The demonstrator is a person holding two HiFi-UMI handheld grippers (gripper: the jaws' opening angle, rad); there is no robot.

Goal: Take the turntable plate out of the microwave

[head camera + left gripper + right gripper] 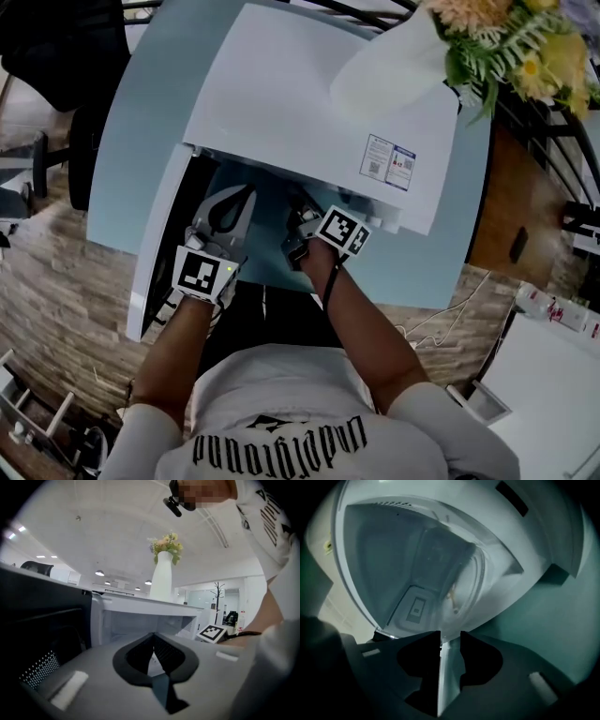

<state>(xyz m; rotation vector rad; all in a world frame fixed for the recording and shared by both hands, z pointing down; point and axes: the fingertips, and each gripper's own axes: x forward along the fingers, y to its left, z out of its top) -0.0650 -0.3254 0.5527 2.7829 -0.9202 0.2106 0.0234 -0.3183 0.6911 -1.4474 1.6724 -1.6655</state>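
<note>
Head view: boxy, smooth white microwave [281, 112].

microwave [309, 103] door [155, 253] swung open to the left, cavity [417, 564] mouth unblocked, both grippers just in front of it; door panel walls off outer side of left gripper [239, 202]; right gripper [302, 225] has bare table [441, 272] on its right; vase [384, 66] on top, clear of opening
</note>
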